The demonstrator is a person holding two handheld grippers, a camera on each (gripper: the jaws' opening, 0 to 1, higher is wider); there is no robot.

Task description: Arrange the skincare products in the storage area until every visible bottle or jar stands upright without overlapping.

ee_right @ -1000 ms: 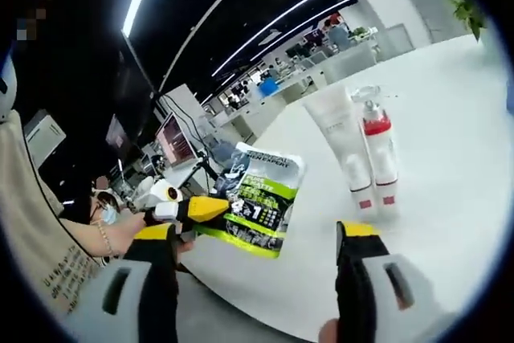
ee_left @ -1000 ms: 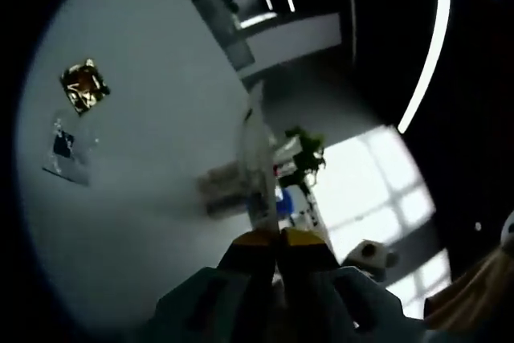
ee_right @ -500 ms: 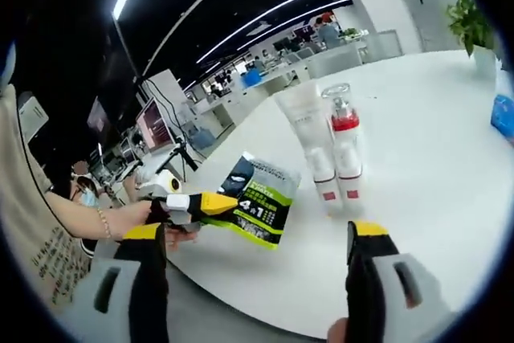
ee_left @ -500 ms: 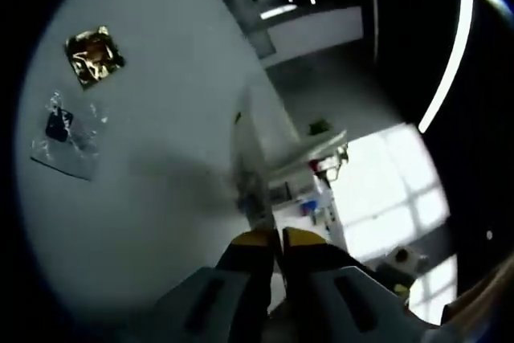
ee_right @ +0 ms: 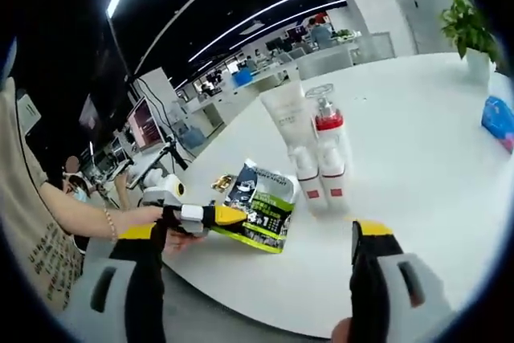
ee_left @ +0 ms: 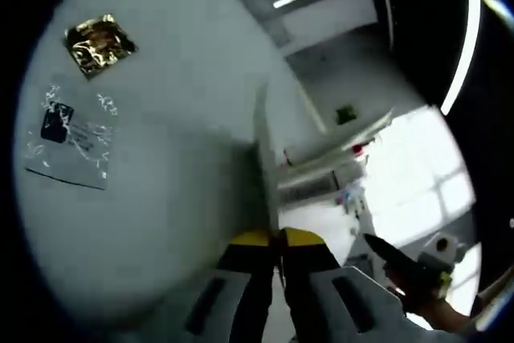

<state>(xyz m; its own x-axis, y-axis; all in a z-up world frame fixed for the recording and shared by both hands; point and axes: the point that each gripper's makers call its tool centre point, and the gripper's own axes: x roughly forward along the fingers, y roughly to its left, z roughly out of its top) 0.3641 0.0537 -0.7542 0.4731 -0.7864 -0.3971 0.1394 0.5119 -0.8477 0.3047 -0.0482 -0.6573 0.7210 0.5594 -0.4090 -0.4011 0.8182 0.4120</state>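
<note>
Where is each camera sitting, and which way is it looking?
Left gripper view: rides on the left gripper, looking along a thin pouch edge over the round white table at a gold foil sachet and a clear sachet.
Right gripper view: rides on the open right gripper, facing a white tube and a red-collared pump bottle; a bare forearm shows.
Shared: the table and the green-and-black pouch.

tube (ee_right: 283, 122): 1 | pump bottle (ee_right: 328, 154): 1 | green pouch (ee_right: 261, 208): 1 | gold sachet (ee_left: 99, 43): 1 | clear sachet (ee_left: 68, 142): 1

Green pouch (ee_right: 261, 208) now lower, flatter over the white table (ee_right: 418, 198), left gripper (ee_right: 233, 216) clamping its edge.
</note>
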